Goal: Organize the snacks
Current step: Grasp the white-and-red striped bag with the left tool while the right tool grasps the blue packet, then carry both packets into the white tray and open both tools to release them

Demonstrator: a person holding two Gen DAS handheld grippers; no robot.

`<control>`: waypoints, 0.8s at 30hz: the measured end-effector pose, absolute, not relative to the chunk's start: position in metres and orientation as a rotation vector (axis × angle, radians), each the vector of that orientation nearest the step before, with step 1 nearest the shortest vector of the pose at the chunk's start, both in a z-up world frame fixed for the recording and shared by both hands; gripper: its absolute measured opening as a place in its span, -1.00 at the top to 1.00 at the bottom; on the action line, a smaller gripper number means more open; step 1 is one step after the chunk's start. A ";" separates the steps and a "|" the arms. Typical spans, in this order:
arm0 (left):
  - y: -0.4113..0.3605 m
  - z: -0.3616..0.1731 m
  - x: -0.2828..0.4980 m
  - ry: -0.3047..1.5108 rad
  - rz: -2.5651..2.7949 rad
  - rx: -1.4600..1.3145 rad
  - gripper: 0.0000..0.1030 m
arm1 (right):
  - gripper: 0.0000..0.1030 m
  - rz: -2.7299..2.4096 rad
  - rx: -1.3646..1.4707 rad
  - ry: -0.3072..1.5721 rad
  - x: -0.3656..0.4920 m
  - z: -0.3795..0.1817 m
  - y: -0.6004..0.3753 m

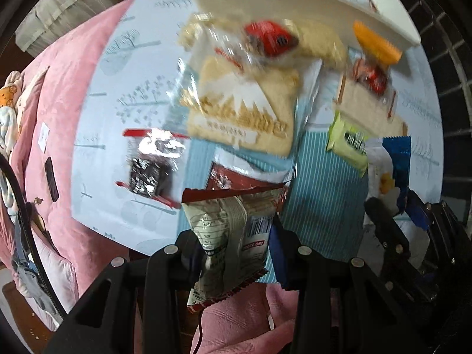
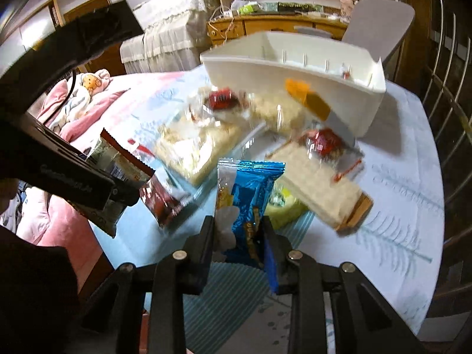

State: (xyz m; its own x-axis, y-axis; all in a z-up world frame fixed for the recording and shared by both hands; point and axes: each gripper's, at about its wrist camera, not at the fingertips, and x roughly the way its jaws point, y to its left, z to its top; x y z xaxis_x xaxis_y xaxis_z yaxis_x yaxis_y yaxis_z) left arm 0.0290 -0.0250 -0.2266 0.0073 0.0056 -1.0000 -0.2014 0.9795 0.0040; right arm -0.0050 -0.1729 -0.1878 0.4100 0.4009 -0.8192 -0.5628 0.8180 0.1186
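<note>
A pink blanket [image 1: 59,118] lies on the far left, next to the tabletop [image 1: 118,88] with its pale tree-print cloth. On the cloth sits a small clear pack with a dark snack [image 1: 149,166] inside. The left gripper [image 1: 233,247] is shut tight on a grey and red snack bag [image 1: 227,230] and holds it up over the near edge of the tabletop. Past it lies a big clear bag of bread slices [image 1: 244,109]. Next to that, a second bag of bread [image 2: 321,183] lies flat, with a green snack pack [image 2: 283,206] poking out from under it. The right gripper [image 2: 239,233] pinches a blue snack bag [image 2: 250,200] and holds it above a striped blue mat [image 2: 236,295]. At the far end stands a white bin [image 2: 295,73], tipped up, and an orange pack [image 2: 306,97] leans on its front wall.
</note>
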 end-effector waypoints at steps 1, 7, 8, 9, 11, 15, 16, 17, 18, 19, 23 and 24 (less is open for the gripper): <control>-0.022 -0.221 0.030 1.545 0.162 -0.156 0.28 | 0.42 0.613 -0.186 0.964 -0.002 -0.183 -0.172; -0.019 -0.188 0.032 1.488 0.153 -0.152 0.28 | 0.42 0.607 -0.194 0.903 0.005 -0.156 -0.172; -0.016 -0.181 0.034 1.480 0.152 -0.147 0.28 | 0.42 0.605 -0.200 0.893 0.008 -0.152 -0.172; -0.021 -0.172 0.034 1.475 0.152 -0.146 0.28 | 0.42 0.604 -0.204 0.882 0.010 -0.147 -0.171; -0.021 -0.155 0.037 1.459 0.145 -0.149 0.28 | 0.42 0.604 -0.197 0.874 0.015 -0.138 -0.173; -0.015 -0.125 0.043 1.426 0.129 -0.138 0.27 | 0.42 0.597 -0.193 0.843 0.028 -0.121 -0.171; -0.014 -0.118 0.046 1.420 0.123 -0.134 0.27 | 0.42 0.592 -0.193 0.830 0.032 -0.115 -0.171; -0.013 -0.112 0.048 1.413 0.118 -0.129 0.27 | 0.42 0.590 -0.191 0.821 0.036 -0.109 -0.170; -0.012 -0.103 0.051 1.402 0.114 -0.119 0.27 | 0.42 0.589 -0.189 0.816 0.039 -0.107 -0.170; -0.011 -0.097 0.054 1.395 0.111 -0.109 0.27 | 0.42 0.585 -0.187 0.805 0.043 -0.103 -0.169; -0.006 -0.076 0.068 1.359 0.096 -0.074 0.27 | 0.42 0.570 -0.189 0.773 0.057 -0.090 -0.165; -0.004 -0.071 0.073 1.352 0.090 -0.064 0.27 | 0.42 0.566 -0.186 0.764 0.062 -0.086 -0.164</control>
